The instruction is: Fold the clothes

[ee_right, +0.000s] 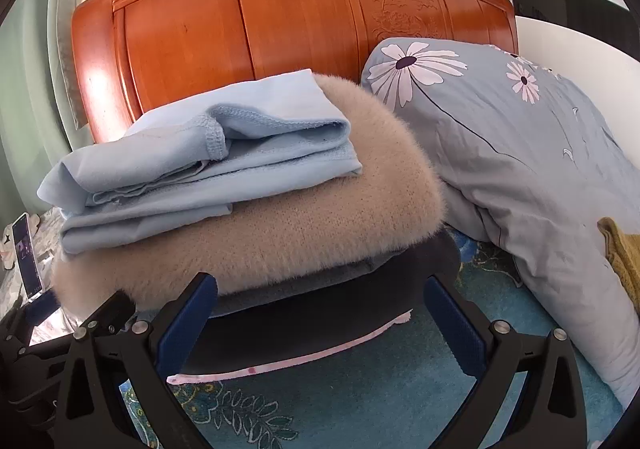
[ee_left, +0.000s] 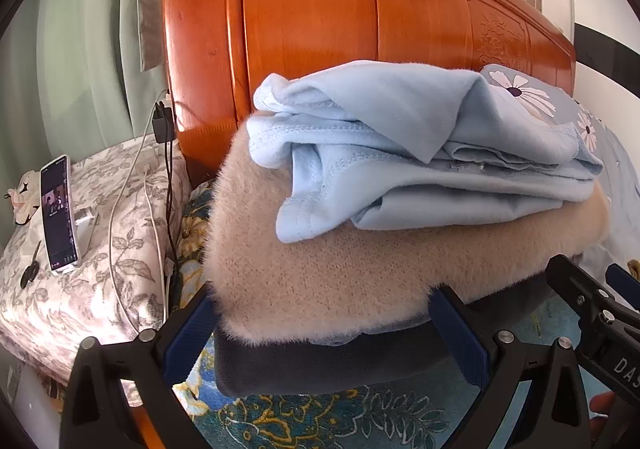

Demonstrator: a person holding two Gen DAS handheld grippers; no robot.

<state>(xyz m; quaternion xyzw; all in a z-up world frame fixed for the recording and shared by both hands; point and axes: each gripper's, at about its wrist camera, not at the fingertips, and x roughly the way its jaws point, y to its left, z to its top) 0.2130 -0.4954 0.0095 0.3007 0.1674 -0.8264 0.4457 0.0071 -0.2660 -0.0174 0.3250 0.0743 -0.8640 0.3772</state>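
Note:
A pile of folded clothes lies on the bed. A light blue garment (ee_left: pixel 400 137) (ee_right: pixel 208 165) is on top, a fuzzy beige sweater (ee_left: pixel 340 265) (ee_right: pixel 320 221) is under it, and a dark garment (ee_left: pixel 320 365) (ee_right: pixel 320 313) is at the bottom. My left gripper (ee_left: pixel 324 333) stands wide open at the pile's near left corner, its blue pads (ee_left: pixel 188 333) on either side of the dark garment's edge. My right gripper (ee_right: pixel 320 325) is wide open at the near right corner and straddles the dark garment in the same way. Each gripper shows at the edge of the other's view.
An orange wooden headboard (ee_left: pixel 320 9) rises close behind the pile. A phone (ee_left: pixel 58 213), keys and charger cables (ee_left: pixel 120 209) lie on a floral cushion (ee_left: pixel 100 249) to the left. A daisy-print quilt (ee_right: pixel 520 149) and a yellow knit (ee_right: pixel 624 249) lie to the right on the teal sheet (ee_right: pixel 360 401).

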